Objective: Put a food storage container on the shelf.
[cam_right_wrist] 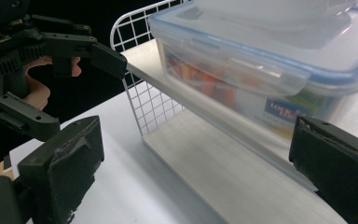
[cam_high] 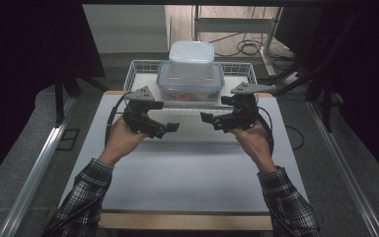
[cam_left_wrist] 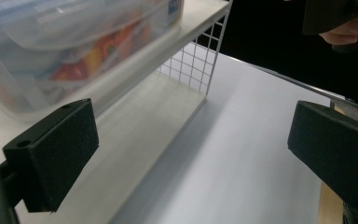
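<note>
Hovering over the white table, the left gripper has its jaws spread wide with nothing between them. Ahead, the clear lidded container sits in the wire basket, with a smaller white tub stacked on top. The container looks rigid, smooth and probably slippery, moderately heavy with food inside; gripping both short ends under the lid's rim seems safest. The right gripper is likewise open and empty.

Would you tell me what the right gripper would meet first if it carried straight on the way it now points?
Probably the white tray's near edge, with the clear food container just behind it; the right gripper has open, empty jaws, though depth is hard to judge.
</note>
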`<state>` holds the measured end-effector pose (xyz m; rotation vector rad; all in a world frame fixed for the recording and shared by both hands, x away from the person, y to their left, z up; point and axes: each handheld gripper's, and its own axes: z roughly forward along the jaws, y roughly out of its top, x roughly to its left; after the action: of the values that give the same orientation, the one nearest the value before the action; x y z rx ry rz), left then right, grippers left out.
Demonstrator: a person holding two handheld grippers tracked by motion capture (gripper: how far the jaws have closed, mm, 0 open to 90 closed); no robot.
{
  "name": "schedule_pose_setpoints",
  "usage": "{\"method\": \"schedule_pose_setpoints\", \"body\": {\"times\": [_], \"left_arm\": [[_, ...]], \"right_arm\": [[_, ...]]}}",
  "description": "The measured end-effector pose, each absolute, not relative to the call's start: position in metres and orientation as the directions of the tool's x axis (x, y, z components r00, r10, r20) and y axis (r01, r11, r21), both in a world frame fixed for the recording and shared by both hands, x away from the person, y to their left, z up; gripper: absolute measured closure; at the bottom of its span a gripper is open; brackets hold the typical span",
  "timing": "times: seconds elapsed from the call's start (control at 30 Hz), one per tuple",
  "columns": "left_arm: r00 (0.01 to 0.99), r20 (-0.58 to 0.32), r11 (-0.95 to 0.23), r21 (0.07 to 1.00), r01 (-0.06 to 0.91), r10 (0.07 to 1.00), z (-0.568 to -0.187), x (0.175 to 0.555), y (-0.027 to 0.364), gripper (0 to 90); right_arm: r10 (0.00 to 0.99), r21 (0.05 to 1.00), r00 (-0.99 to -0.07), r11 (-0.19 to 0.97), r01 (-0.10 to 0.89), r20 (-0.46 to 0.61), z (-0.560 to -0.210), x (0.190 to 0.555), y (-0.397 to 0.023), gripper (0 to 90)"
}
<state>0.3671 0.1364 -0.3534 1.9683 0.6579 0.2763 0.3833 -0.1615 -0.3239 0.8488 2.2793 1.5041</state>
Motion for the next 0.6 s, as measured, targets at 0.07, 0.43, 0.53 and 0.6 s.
{"method": "schedule_pose_setpoints", "body": {"times": [0.07, 0.43, 0.53, 0.6], "left_arm": [[0.825, -0.083, -0.359, 0.873, 0.331, 0.559, -0.357, 0.365, 0.136, 1.0], [0.815, -0.092, -0.371, 0.857, 0.357, 0.572, -0.377, 0.351, 0.135, 0.0], [0.814, -0.101, -0.369, 0.854, 0.365, 0.571, -0.387, 0.348, 0.135, 0.0], [0.815, -0.114, -0.363, 0.854, 0.372, 0.568, -0.393, 0.346, 0.136, 0.0]], "right_arm": [[0.609, 0.903, -0.789, 0.288, 0.318, 0.084, -0.326, 0.381, -0.162, 2.8], [0.595, 0.897, -0.802, 0.321, 0.303, 0.057, -0.345, 0.366, -0.160, 0.9], [0.593, 0.894, -0.803, 0.326, 0.309, 0.061, -0.352, 0.364, -0.160, 0.0], [0.595, 0.890, -0.801, 0.326, 0.318, 0.068, -0.357, 0.363, -0.161, 0.0]]}}
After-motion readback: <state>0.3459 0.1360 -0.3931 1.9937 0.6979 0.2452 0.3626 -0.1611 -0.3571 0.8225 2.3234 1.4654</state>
